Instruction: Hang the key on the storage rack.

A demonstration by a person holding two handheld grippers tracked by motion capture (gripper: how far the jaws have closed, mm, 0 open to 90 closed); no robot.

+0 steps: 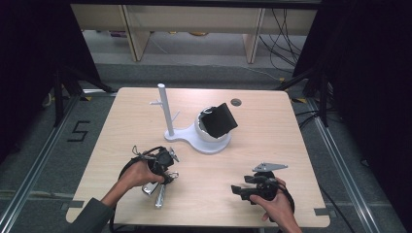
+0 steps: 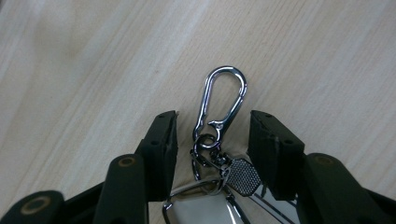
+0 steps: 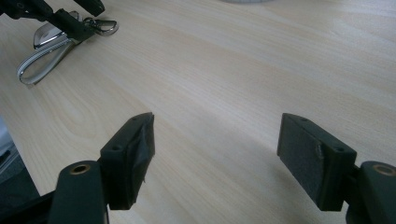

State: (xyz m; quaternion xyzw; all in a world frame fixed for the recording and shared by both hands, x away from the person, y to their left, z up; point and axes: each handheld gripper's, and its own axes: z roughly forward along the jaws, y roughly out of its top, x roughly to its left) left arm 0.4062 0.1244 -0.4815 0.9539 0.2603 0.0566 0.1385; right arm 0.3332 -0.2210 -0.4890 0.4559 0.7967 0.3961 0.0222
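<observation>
A silver carabiner keychain (image 2: pixel 223 100) lies flat on the wooden table (image 1: pixel 272 141), with a small mesh tag (image 2: pixel 245 176) and a metal plate with a strap below it. My left gripper (image 2: pixel 212 126) points down over it, one jaw on each side of the clip, and a gap shows between each pad and the metal. From above, the left gripper (image 1: pixel 167 167) sits at the front left, with the keychain strap (image 1: pixel 158 194) trailing toward the table's edge. My right gripper (image 3: pixel 215 140) hovers open over bare wood at the front right (image 1: pixel 239 190), with nothing between its pads.
A white stand (image 1: pixel 204 143) with an upright pegged post (image 1: pixel 164 111) stands mid-table; its cup holds a tilted black block (image 1: pixel 219 120). A round grommet (image 1: pixel 236 102) sits near the far edge. Black curtains, cables and shelving surround the table.
</observation>
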